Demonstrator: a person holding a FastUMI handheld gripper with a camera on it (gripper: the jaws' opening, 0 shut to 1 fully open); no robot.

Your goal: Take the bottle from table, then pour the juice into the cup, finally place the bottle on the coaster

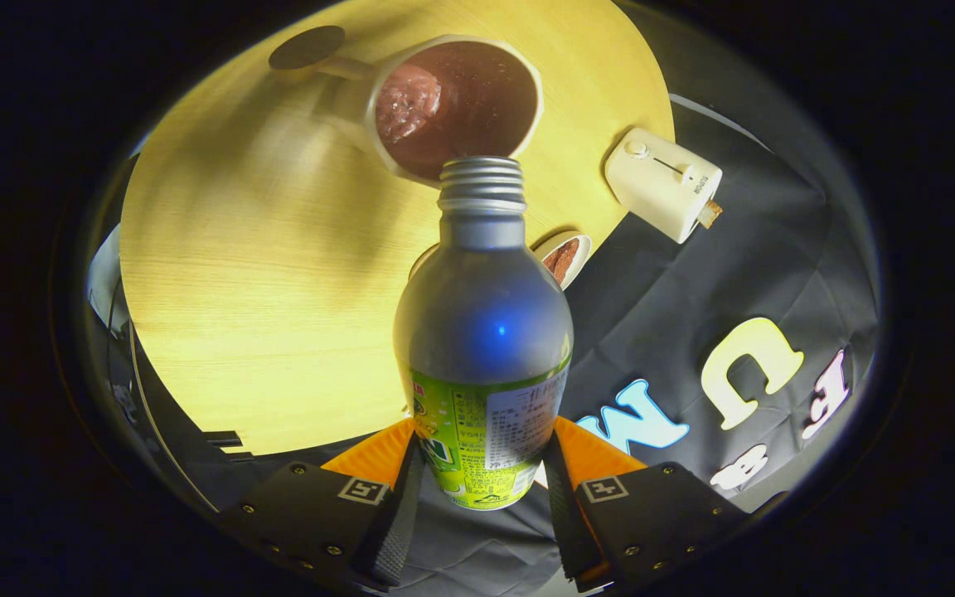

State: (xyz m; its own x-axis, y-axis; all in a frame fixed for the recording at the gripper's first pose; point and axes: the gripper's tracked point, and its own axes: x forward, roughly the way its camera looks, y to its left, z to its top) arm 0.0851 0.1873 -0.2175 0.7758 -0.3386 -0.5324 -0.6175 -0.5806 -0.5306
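Here the gripper (484, 489) has its fingers closed on the lower body of the bottle (484, 332), one on each side. The bottle is tipped, its open neck at the rim of the cup (454, 104), which holds dark juice. Tilt too far or drift sideways and juice would likely spill onto the table (262, 315); a loose hold could let the smooth metal slip. The coaster (307, 47) lies just beyond the cup. The table is round pale wood; a small cream box (664, 181) and dish (564, 257) sit near its edge.

From here the bottle (482, 332) hides part of the small dish (567, 255) and the near rim of the cup (454, 108).
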